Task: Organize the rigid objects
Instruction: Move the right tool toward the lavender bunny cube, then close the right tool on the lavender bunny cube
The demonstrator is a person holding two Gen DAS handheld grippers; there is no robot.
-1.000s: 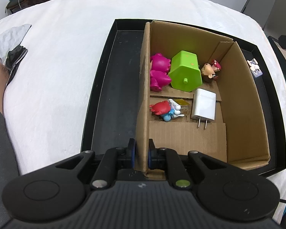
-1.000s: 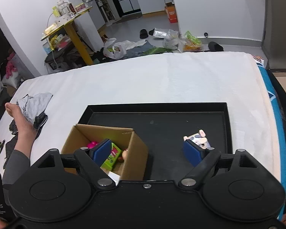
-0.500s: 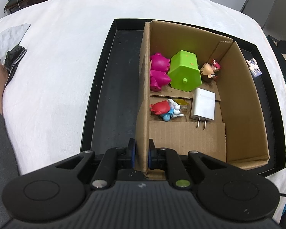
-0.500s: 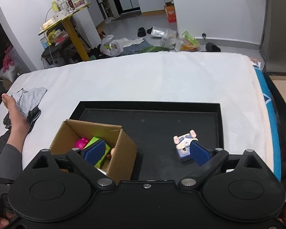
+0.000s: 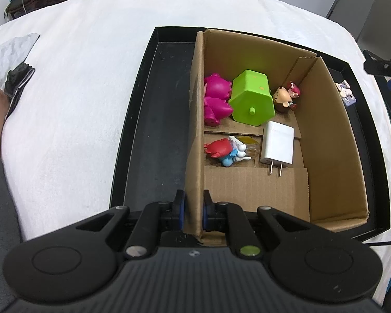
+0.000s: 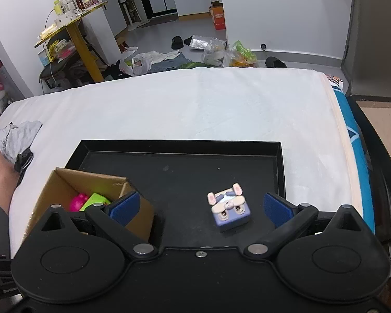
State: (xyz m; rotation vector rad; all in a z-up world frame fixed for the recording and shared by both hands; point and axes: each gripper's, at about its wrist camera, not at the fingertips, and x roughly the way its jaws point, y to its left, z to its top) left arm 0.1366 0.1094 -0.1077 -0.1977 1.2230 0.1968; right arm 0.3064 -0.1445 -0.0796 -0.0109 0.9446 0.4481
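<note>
A cardboard box (image 5: 331, 140) stands in a black tray (image 5: 153, 120). My left gripper (image 5: 194, 210) is shut on the box's left wall near its front corner. Inside lie a pink toy (image 5: 216, 99), a green block (image 5: 251, 96), a small doll (image 5: 285, 97), a white charger (image 5: 277, 143) and a red-blue figure (image 5: 225, 151). A purple bunny cube (image 6: 230, 210) sits on the tray floor (image 6: 185, 177), also seen in the left wrist view (image 5: 346, 95). My right gripper (image 6: 200, 208) is open, its fingertips either side of the cube, which lies nearer the right pad (image 6: 275, 208).
The tray rests on a white sheet (image 6: 195, 104). The box (image 6: 65, 190) stands left of the right gripper. A person's arm (image 6: 0, 182) and a grey cloth (image 6: 15, 135) lie at the far left. The bed's blue edge (image 6: 357, 156) runs along the right.
My right gripper has moved right and forward, so the bunny cube now lies between its open fingers. The left gripper and box have stayed put.
</note>
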